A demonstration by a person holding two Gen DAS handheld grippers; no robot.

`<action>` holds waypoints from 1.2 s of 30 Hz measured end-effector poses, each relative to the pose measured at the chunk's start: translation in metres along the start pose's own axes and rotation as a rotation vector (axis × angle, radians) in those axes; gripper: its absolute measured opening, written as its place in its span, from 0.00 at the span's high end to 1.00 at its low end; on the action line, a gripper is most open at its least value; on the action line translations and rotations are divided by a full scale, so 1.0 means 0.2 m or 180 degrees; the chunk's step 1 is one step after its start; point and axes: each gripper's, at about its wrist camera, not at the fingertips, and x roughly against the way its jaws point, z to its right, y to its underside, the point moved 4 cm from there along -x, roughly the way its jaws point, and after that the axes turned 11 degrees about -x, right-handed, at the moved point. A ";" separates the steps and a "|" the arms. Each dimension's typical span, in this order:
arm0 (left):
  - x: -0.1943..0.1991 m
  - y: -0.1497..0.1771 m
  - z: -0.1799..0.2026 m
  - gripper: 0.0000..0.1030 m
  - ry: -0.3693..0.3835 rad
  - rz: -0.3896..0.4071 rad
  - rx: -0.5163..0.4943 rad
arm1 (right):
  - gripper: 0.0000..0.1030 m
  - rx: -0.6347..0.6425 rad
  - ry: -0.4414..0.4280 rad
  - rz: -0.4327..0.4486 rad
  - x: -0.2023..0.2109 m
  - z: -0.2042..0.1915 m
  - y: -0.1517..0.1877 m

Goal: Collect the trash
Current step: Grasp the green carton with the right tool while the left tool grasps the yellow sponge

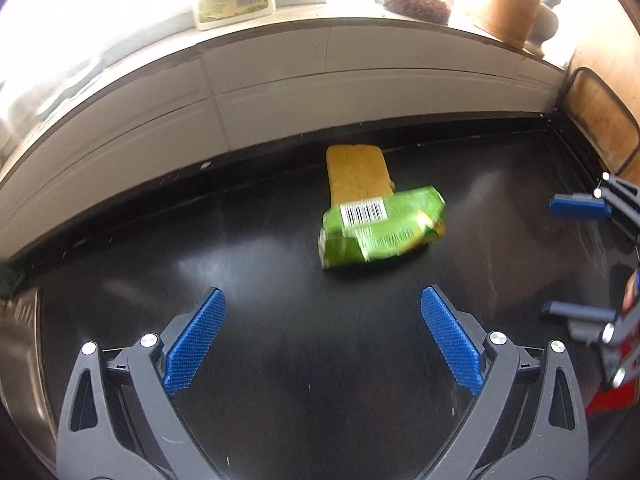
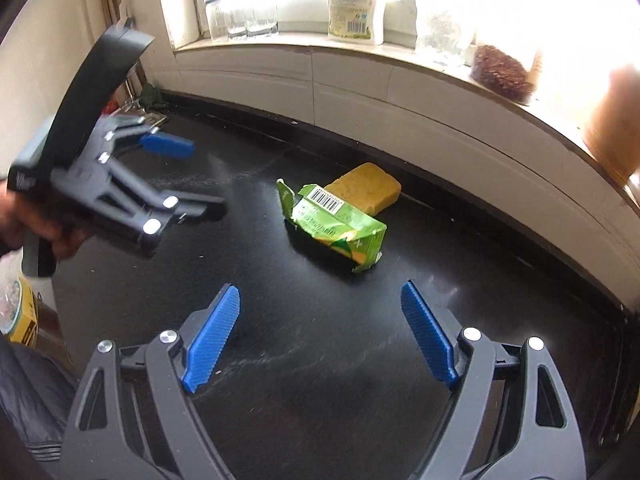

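A crumpled green carton [image 1: 380,228] [image 2: 340,228] with a barcode label lies on the black countertop [image 1: 260,264] [image 2: 320,340]. Its far end rests against a yellow sponge [image 1: 358,172] [image 2: 368,188]. My left gripper [image 1: 322,292] hovers open just short of the carton, nothing between its blue pads. In the right wrist view it [image 2: 196,176] shows at the left, held by a hand. My right gripper [image 2: 320,286] is also open and empty, in front of the carton. It [image 1: 578,260] enters the left wrist view from the right edge.
A tiled wall and windowsill run behind the counter, carrying a plastic bottle [image 2: 354,8], glasses [image 2: 248,20] and a jar of brown material [image 2: 502,72]. A wooden board [image 1: 600,120] leans at the right end. A metal sink [image 1: 20,340] lies at the left.
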 end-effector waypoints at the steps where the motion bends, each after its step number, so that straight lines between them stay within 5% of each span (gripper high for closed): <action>1: -0.08 -0.08 -0.02 0.07 0.0043 -0.0031 -0.0029 | 0.22 0.0045 -0.0038 -0.0028 -0.06 0.02 -0.02; 6: -0.38 -0.30 -0.10 0.07 0.0223 -0.0175 -0.0068 | 0.23 0.0213 -0.0178 -0.0196 -0.32 0.09 -0.09; 13: -0.67 -0.38 -0.09 0.07 0.0596 -0.0389 -0.0103 | 0.28 0.0442 -0.0419 -0.0473 -0.58 0.15 -0.10; 16: -0.73 -0.40 -0.06 0.07 0.0693 -0.0410 -0.0126 | 0.40 0.0466 -0.0562 -0.0539 -0.62 0.14 -0.09; 18: -0.75 -0.41 -0.04 0.07 0.0732 -0.0395 -0.0162 | 0.63 0.0486 -0.0606 -0.0559 -0.63 0.13 -0.07; 24: -0.80 -0.42 0.00 0.08 0.0883 -0.0422 -0.0097 | 0.72 0.0599 -0.0635 -0.0551 -0.54 0.07 -0.01; 25: -0.80 -0.42 0.01 0.10 0.0897 -0.0403 -0.0112 | 0.72 0.0596 -0.0633 -0.0546 -0.51 0.07 0.00; 28: -0.76 -0.41 0.07 0.40 0.0895 -0.0381 -0.0206 | 0.72 0.0543 -0.0575 -0.0539 -0.41 0.06 0.04; 36: -0.60 -0.38 0.15 0.48 0.0718 -0.0261 -0.0141 | 0.72 0.0438 -0.0389 -0.0500 -0.18 0.04 0.15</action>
